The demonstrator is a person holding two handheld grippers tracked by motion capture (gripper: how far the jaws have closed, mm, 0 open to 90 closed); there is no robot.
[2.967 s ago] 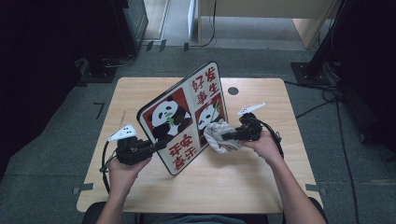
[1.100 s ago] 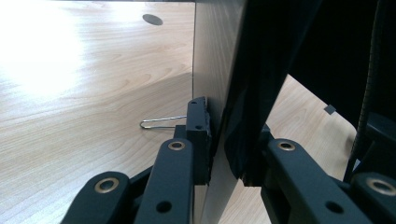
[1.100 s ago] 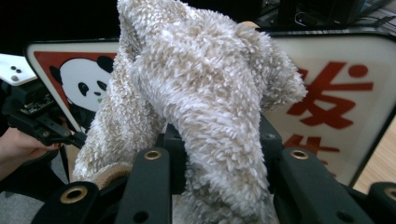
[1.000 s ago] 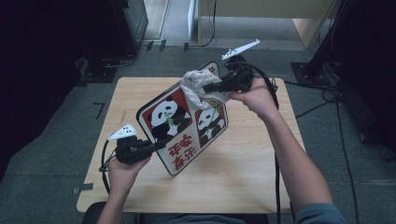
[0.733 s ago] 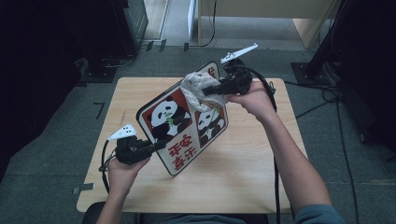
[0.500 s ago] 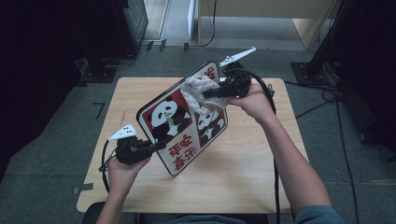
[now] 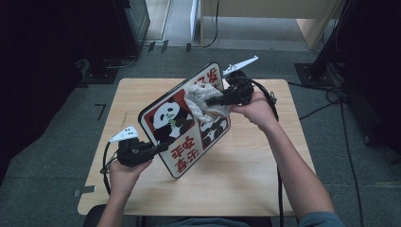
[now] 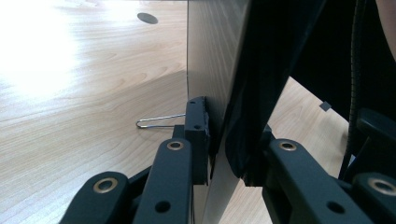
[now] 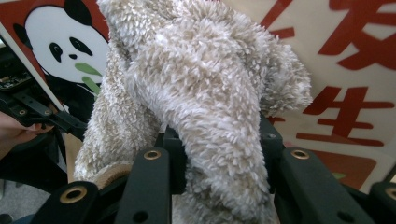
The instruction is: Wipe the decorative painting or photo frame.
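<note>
A board (image 7: 176, 124) printed with pandas and red characters stands tilted on edge on the wooden table (image 7: 246, 170). My left gripper (image 7: 158, 147) is shut on the board's lower left edge (image 8: 212, 70); the left gripper (image 8: 224, 154) has its jaws pressed on both faces. My right gripper (image 7: 210, 101) is shut on a fluffy beige cloth (image 7: 201, 97) and holds it against the upper part of the printed face. In the right gripper view the cloth (image 9: 201, 93) bulges out of the right gripper (image 9: 217, 154) in front of the board (image 9: 355, 70).
A thin metal wire loop (image 8: 159, 121) lies on the table (image 8: 70, 93) behind the board, and a dark round hole (image 8: 147, 17) sits farther off. Cables trail from both grippers. Dark floor and furniture legs surround the table.
The right gripper carried the cloth from the board's lower right up to its top edge, then slid it slightly down the face. The left gripper and board have stayed put.
</note>
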